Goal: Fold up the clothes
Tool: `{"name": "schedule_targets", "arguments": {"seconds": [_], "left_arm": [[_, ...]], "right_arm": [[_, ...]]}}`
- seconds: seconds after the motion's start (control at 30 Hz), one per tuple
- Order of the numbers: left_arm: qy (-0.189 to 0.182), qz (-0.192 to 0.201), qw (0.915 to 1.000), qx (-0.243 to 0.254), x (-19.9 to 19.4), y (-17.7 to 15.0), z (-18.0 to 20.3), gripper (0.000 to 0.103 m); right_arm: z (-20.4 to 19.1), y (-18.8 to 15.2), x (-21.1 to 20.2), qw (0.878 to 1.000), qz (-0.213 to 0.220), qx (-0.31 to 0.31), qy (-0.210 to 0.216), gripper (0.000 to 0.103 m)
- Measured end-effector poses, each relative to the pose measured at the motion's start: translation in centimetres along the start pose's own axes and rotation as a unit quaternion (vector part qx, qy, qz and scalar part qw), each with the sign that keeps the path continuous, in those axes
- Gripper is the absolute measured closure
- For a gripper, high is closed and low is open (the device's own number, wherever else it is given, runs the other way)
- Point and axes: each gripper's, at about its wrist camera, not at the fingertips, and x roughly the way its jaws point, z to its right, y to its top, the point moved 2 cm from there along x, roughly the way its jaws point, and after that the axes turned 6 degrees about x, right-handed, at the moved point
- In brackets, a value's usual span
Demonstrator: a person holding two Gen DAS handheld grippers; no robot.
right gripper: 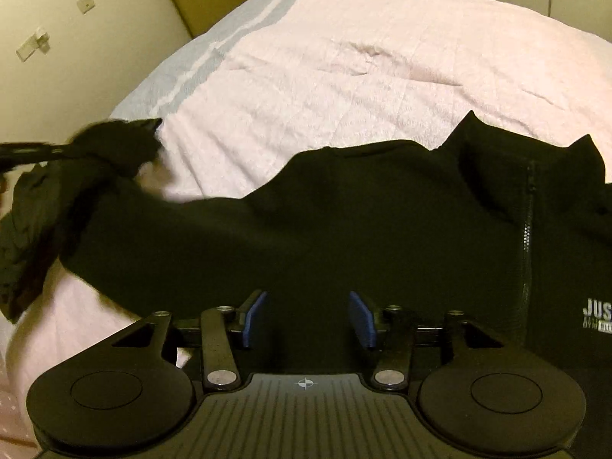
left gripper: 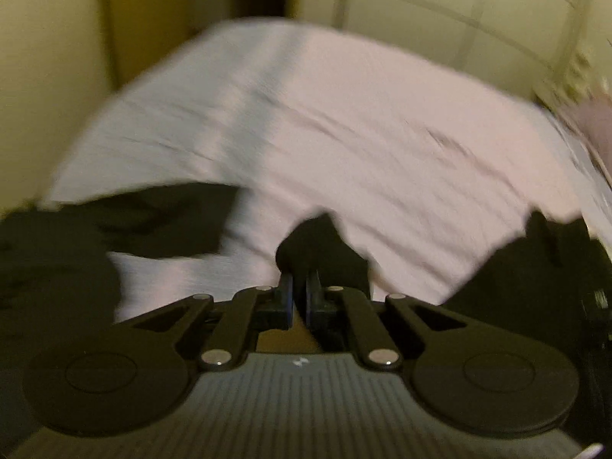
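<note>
Jacket (right gripper: 344, 229) lying spread on bed (right gripper: 344, 76), black, zip front, collar up at far right. Judging it soft, light, floppy; sleeve bunching, sagging when lifted. Am gripping sleeve end with left hand-held gripper (left gripper: 300, 279), jaws pinched nearly together on black cloth. Am holding right hand-held gripper (right gripper: 306, 317) wide open, empty, hovering over jacket body. Best holds, I reckon: cuff, shoulder seam, hem. Pink quilted bedspread (right gripper: 382, 57) giving soft, slightly wrinkled surface. Cream walls (right gripper: 76, 57) close round bed; left view blurring.
</note>
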Motion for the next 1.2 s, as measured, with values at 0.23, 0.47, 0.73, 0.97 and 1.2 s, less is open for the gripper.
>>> {"name": "schedule_targets", "arguments": {"seconds": [0.23, 0.47, 0.73, 0.97, 1.2], "left_arm": [[0.077, -0.04, 0.9953, -0.043, -4.2, -4.7, -5.5, 0.086], [0.05, -0.057, 0.9971, -0.011, -4.6, -7.1, -1.4, 0.065], [0.03, -0.076, 0.9878, 0.132, -4.7, -6.6, 2.4, 0.057], [-0.009, -0.061, 0.9761, 0.209, -3.2, -3.8, -1.7, 0.045], [-0.058, -0.066, 0.9651, 0.247, 0.0, -3.4, -8.4, 0.044]], "right_arm": [[-2.9, -1.3, -1.1, 1.0, -0.005, 0.019, 0.01, 0.045], [-4.9, -4.3, -3.0, 1.0, -0.022, 0.008, 0.021, 0.041], [-8.1, -6.7, -2.8, 0.996, -0.039, -0.009, 0.084, 0.04], [-16.7, -2.7, 2.8, 0.989, -0.034, -0.05, 0.135, 0.04], [-23.7, 4.1, 15.6, 0.992, -0.034, -0.034, 0.119, 0.04]]}}
